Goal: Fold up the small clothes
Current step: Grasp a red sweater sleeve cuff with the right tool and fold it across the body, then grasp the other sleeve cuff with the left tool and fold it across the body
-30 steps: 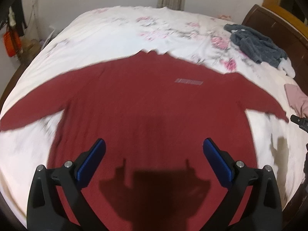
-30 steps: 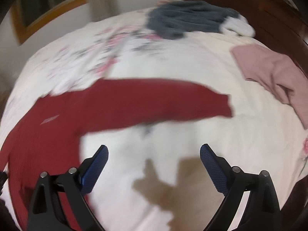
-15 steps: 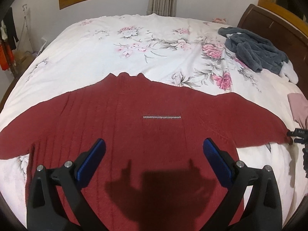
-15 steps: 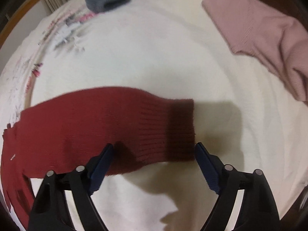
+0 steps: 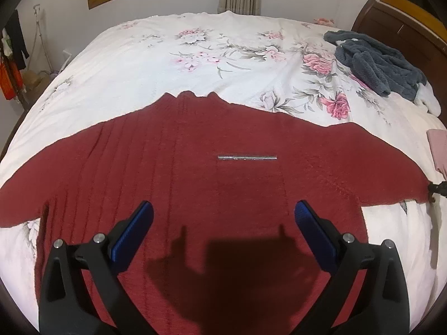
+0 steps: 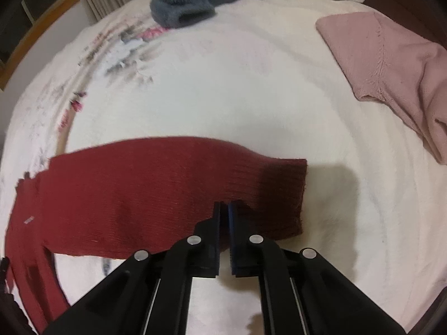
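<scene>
A dark red knit sweater (image 5: pixel 212 167) lies flat on the bed with both sleeves spread out and a thin silver stripe on its chest. My left gripper (image 5: pixel 223 215) hovers open above the sweater's lower body, blue pads wide apart, nothing between them. In the right wrist view the sweater's right sleeve (image 6: pixel 156 189) lies across the bedspread, ribbed cuff to the right. My right gripper (image 6: pixel 224 206) is shut on the near edge of that sleeve, just short of the cuff. Its tip shows at the far right of the left wrist view (image 5: pixel 437 187).
The bed has a white floral bedspread (image 5: pixel 212 64). A grey fleece garment (image 5: pixel 374 64) lies at the far right near the wooden headboard (image 5: pixel 396 25). A pink garment (image 6: pixel 391 67) lies to the right of the sleeve. The window frame and curtain are behind the bed.
My right gripper dropped to the sleeve and closed on its near edge beside the cuff. The left gripper's view steadied over the sweater's body and stayed open.
</scene>
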`<act>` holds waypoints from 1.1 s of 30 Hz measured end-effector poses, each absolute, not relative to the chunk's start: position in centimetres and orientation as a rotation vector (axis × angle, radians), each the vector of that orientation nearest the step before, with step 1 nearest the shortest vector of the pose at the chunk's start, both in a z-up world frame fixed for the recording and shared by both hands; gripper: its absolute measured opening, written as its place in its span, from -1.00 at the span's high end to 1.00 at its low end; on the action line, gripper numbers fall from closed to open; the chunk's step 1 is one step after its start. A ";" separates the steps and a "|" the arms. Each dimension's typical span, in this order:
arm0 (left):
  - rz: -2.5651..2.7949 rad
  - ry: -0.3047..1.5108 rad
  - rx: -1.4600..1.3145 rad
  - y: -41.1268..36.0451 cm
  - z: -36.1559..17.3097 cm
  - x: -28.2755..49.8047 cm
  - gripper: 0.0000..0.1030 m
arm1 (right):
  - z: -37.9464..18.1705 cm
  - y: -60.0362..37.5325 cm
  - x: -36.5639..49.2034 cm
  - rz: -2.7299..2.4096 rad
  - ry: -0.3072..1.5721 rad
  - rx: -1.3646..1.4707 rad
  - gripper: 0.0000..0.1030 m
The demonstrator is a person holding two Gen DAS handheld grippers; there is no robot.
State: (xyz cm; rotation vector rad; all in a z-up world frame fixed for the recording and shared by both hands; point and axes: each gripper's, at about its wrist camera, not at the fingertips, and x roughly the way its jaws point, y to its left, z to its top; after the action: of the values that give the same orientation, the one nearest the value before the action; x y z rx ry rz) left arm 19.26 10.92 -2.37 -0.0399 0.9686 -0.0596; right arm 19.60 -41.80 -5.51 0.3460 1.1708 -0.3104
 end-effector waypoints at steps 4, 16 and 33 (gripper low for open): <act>-0.035 0.979 -0.062 12.4 -2.5 19.4 -0.94 | -3.9 -40.9 19.3 -0.278 1.117 0.365 0.91; -0.009 0.997 -0.078 15.4 -3.1 19.1 -0.94 | -0.7 -27.9 22.1 0.073 1.053 0.336 0.93; -0.004 1.024 -0.121 19.3 -4.2 18.5 -0.94 | -2.6 -12.9 23.4 0.340 1.110 0.328 0.93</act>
State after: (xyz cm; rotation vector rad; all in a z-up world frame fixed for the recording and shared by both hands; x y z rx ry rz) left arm 18.54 19.31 -4.20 -0.1208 1.0237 -0.0042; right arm 23.42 -12.89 -2.65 0.3280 1.1104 0.3404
